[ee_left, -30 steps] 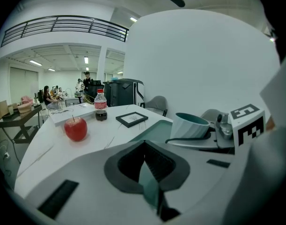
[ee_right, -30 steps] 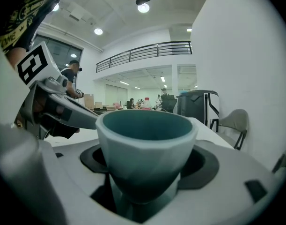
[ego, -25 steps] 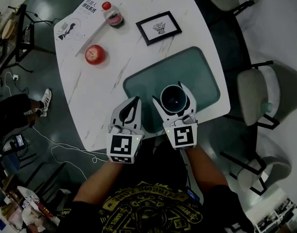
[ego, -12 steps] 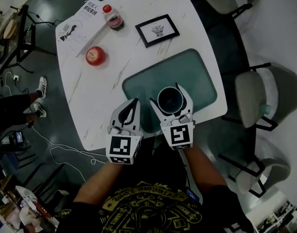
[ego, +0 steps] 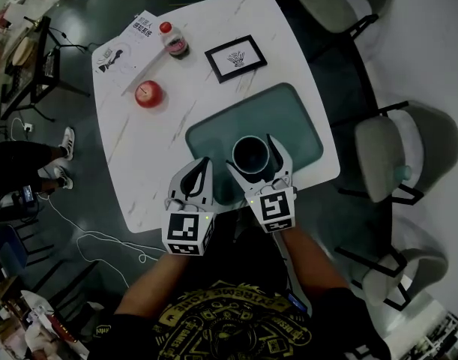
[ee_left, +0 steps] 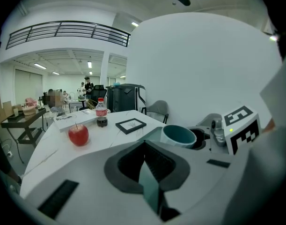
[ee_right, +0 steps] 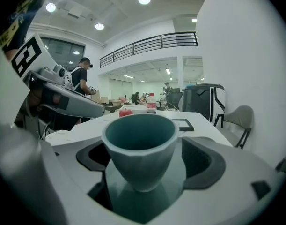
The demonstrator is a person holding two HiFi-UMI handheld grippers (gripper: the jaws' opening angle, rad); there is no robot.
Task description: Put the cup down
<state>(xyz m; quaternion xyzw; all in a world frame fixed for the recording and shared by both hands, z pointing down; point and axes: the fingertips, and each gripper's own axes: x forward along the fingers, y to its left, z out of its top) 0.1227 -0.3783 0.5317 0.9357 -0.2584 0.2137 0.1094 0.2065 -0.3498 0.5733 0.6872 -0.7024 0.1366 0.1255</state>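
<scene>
The dark teal cup (ego: 250,154) stands upright on the teal mat (ego: 292,118) near the table's front edge. My right gripper (ego: 250,149) has its jaws either side of the cup; they have just been opening and stand open. In the right gripper view the cup (ee_right: 139,146) rests on the mat with a gap to each pad (ee_right: 204,161). My left gripper (ego: 199,166) hovers just left of it at the mat's near left corner, shut and empty. In the left gripper view the cup (ee_left: 179,136) sits to the right of the shut left gripper (ee_left: 143,147).
On the white marble table (ego: 169,141) lie a red apple (ego: 148,94), a cola bottle (ego: 174,40), a black picture frame (ego: 235,58) and a booklet (ego: 122,49). Grey chairs (ego: 397,156) stand to the right. Cables cross the floor at left.
The right gripper's jaws have spread apart and no longer press on the cup, which now rests on the mat. Both grippers and the cup sit slightly further left in the head view.
</scene>
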